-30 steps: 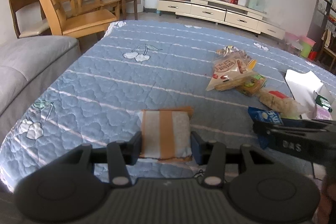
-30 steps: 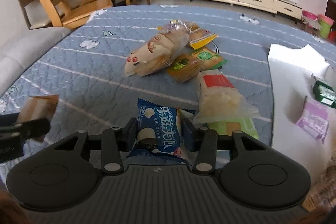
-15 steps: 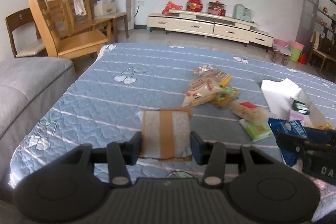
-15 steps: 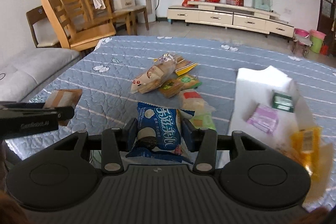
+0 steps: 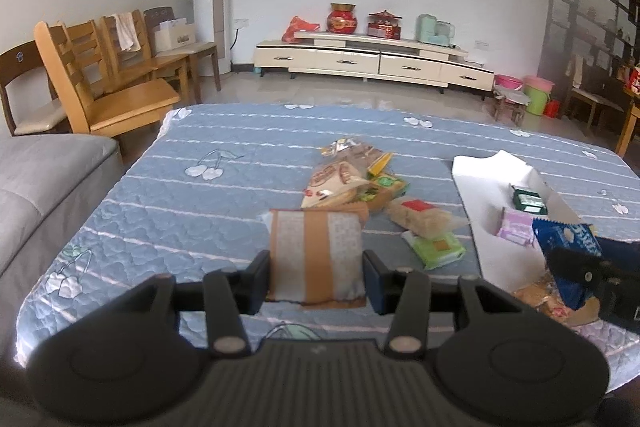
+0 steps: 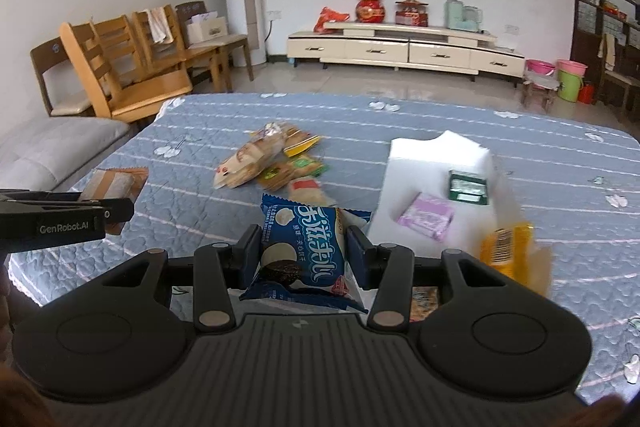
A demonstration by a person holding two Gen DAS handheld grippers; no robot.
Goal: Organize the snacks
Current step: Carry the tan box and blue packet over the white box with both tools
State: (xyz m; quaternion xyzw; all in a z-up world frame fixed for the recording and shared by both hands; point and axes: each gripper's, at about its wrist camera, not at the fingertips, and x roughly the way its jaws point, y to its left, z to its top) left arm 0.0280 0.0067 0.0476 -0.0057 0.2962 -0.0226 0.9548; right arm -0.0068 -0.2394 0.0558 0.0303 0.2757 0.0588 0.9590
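we count two packets in our grip, one per gripper. our left gripper (image 5: 316,279) is clamped on a flat white packet with a brown band (image 5: 316,255), its pads pressed to the packet's two side edges; our right gripper (image 6: 305,255) is clamped the same way on a blue cookie packet (image 6: 306,251), which stands up between the fingers with its print facing the camera.

ahead of the left gripper, on the blue quilt (image 5: 224,203), lies a loose heap of four or so snacks: a long clear bag of biscuits (image 5: 340,181), a green-labelled pack (image 5: 384,187) tucked against it with a yellow wrapper edge behind, a pale bag with a red label (image 5: 420,217), and nearest us a bright green pack (image 5: 438,249).

to the right of that heap, just ahead and right of the right gripper, sits one white box (image 6: 412,163). in it we count three things clearly: a dark green pack (image 6: 468,187), a purple pack (image 6: 428,217) and a yellow wrapper (image 6: 504,247), blurred at the near corner. another printed pack shows below the right finger, too hidden to name.

both grippers tilt down toward the quilt, held above it, side by side, the left well apart from the box and the right over its near edge.
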